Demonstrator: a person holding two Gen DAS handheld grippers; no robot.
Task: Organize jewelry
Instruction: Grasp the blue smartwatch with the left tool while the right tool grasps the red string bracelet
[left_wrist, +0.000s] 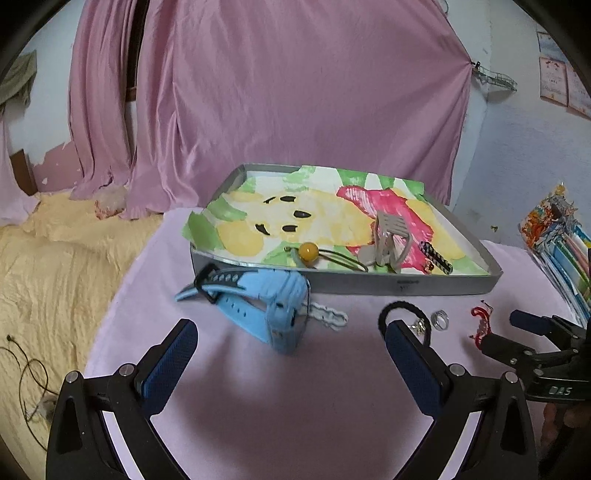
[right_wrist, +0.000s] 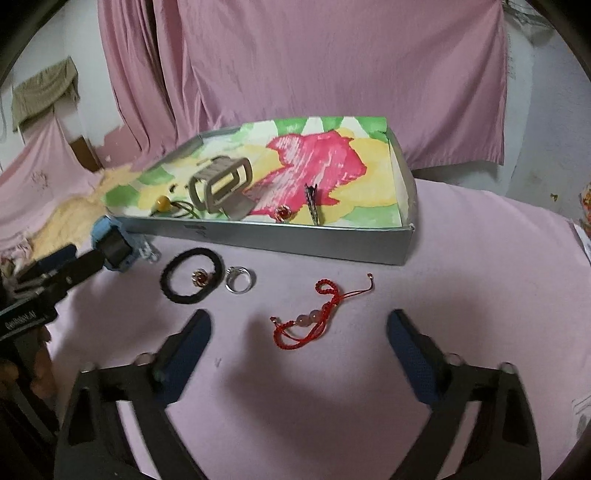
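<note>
A grey tray (left_wrist: 406, 286) (right_wrist: 295, 242) lined with flower-painted paper holds a beige claw clip (left_wrist: 389, 238) (right_wrist: 219, 182), a yellow-bead hair tie (left_wrist: 308, 251) (right_wrist: 163, 202), a dark patterned clip (left_wrist: 437, 256) (right_wrist: 312, 203) and a small red earring (right_wrist: 283, 212). On the pink cloth in front lie a blue watch (left_wrist: 266, 302) (right_wrist: 114, 245), a black hair band (left_wrist: 404, 314) (right_wrist: 192, 275), a silver ring (left_wrist: 439, 319) (right_wrist: 240, 280) and a red cord bracelet (right_wrist: 317, 306) (left_wrist: 480, 321). My left gripper (left_wrist: 291, 336) is open just before the watch. My right gripper (right_wrist: 299, 325) is open around the bracelet.
A white beaded strip (left_wrist: 328, 314) lies behind the watch. A small gold charm (right_wrist: 201, 277) sits inside the hair band. Pink curtains (left_wrist: 277, 92) hang behind. A yellow blanket (left_wrist: 55, 258) lies to the left, and colourful packets (left_wrist: 557, 240) to the right.
</note>
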